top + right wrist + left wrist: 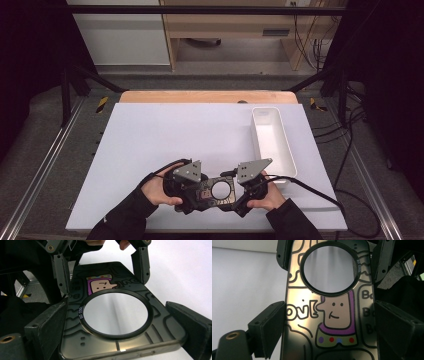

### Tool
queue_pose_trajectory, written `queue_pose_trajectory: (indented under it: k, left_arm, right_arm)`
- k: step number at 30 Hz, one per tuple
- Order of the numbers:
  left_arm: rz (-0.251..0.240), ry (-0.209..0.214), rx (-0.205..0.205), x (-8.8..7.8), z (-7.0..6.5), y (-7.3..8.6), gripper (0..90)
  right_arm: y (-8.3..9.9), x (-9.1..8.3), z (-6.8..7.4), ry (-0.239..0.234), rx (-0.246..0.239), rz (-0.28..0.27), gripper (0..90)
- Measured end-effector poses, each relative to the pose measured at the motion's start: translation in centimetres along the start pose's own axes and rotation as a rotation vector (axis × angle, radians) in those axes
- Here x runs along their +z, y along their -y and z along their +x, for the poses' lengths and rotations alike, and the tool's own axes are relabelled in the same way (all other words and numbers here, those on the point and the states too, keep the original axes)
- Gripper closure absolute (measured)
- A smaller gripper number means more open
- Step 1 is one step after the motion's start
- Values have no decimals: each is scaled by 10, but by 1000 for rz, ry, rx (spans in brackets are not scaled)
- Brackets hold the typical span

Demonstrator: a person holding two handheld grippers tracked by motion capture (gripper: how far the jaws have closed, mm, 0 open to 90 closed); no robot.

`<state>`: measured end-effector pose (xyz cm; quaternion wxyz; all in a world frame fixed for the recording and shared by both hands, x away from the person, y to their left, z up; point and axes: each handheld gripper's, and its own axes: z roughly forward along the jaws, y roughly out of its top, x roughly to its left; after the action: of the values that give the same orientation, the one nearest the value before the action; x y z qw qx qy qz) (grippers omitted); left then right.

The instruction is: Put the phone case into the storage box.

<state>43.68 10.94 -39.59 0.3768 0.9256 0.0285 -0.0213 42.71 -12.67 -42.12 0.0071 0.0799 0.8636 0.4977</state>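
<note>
A: Where's the phone case [218, 190]?
B: Held above the white surface [165, 135] near its 6 o'clock edge. The left tool [196, 192] clamps one end, the right tool [239, 195] the other.
A: Room to move?
B: Bare surface from 9 to 12 o'clock; a white bin [272, 141] stands at 2 o'clock, near the right tool.

**Two hand-held black grippers, dark sleeves**

A person wears long dark sleeves [125, 215] reaching to the wrists, seen beside the white table [150, 135]. The left gripper [192, 192] and right gripper [240, 195] are black, each topped by a grey three-cornered plate dotted with small holes. A black cable [320, 197] trails from the right gripper across the table's near edge. Close up, the jaws are matt black wedges with small round screws, and a brass-coloured threaded insert [232, 335] sits at the base.
</note>
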Motion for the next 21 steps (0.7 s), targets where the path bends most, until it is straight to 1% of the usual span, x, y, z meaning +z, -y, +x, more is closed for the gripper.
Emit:
queue_pose_trajectory:
  k: [16, 21]
  left_arm:
    - [-6, 4, 10, 2, -1, 5, 114]
    - [-2, 8, 17, 4, 0, 5, 113]
  right_arm:
    - [2, 1, 0, -16, -25, -3, 86]
    - [2, 1, 0, -31, -26, 4, 95]
